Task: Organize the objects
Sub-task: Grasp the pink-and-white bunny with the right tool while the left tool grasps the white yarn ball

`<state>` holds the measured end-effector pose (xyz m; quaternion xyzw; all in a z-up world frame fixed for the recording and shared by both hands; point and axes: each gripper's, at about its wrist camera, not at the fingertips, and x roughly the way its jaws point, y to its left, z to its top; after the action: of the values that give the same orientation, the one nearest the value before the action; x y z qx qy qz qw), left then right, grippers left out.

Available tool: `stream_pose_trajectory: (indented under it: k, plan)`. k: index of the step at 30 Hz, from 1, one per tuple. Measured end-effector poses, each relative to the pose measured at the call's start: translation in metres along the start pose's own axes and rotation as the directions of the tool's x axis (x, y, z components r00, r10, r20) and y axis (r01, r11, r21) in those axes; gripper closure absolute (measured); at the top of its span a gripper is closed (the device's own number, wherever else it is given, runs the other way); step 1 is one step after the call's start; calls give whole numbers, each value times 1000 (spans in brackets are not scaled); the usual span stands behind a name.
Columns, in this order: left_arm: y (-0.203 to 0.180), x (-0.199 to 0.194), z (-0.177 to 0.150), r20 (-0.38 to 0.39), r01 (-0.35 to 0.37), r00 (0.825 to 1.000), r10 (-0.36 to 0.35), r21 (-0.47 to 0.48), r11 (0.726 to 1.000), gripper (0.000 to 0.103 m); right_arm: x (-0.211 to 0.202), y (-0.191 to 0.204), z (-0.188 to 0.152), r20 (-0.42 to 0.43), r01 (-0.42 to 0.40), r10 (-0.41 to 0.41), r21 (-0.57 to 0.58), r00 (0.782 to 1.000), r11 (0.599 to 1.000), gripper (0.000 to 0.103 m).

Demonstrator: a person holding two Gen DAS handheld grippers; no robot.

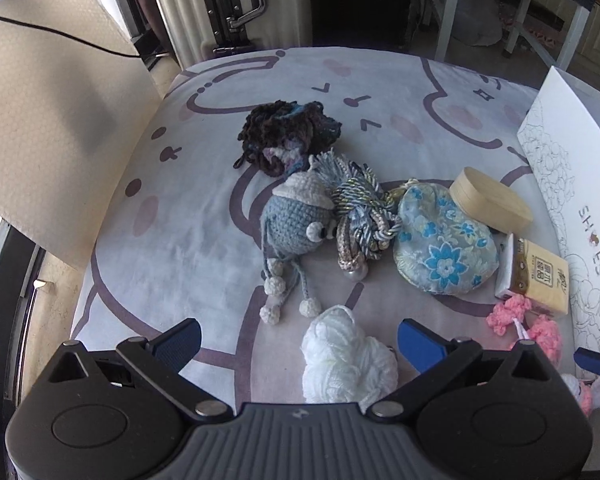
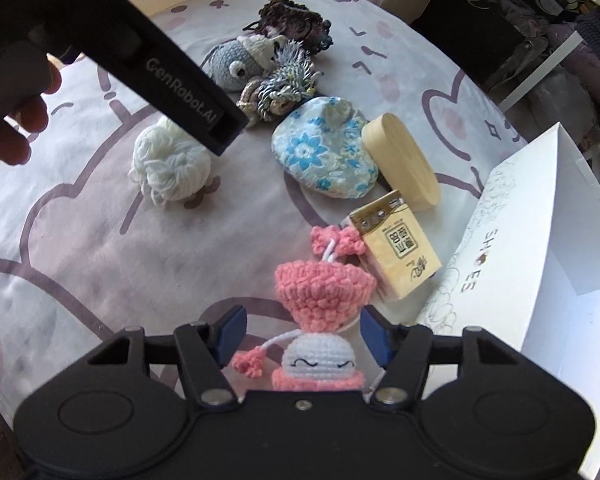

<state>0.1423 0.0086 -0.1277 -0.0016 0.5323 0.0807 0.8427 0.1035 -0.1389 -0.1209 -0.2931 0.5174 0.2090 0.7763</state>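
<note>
One pink doll (image 2: 320, 344), one yarn ball (image 2: 170, 168).

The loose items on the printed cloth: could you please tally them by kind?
Crocheted dolls: 2, blue doll, pink doll
Yarn and cord bundles: 3, white yarn, dark yarn, tassel cord
Floral pouch: 1
Wooden box: 1
Tissue pack: 1
Total: 8

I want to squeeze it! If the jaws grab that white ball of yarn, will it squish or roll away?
The white yarn ball looks soft and loosely wound, so it would probably squish rather than resist. Its loose strands could snag or unravel. It seems light, and its lumpy shape on the soft printed blanket makes rolling far unlikely.
</note>
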Motion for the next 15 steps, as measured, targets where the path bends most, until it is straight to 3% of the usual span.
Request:
stream_pose_trajectory:
  k: [3,6,15]
  plan:
    - [1,12,-1,-36,-36,999,35,-14,999,0,8,0,1,-40,-1,1,-7,999,1000,46]
    - [4,23,-1,-92,-17,996,12,-50,999,0,17,-1,2,-74,9,-10,-17,997,1000,48]
    - [0,34,0,-154,11,988,-29,-114,993,0,38,-10,4,-149,18,-18,2,989,1000,57]
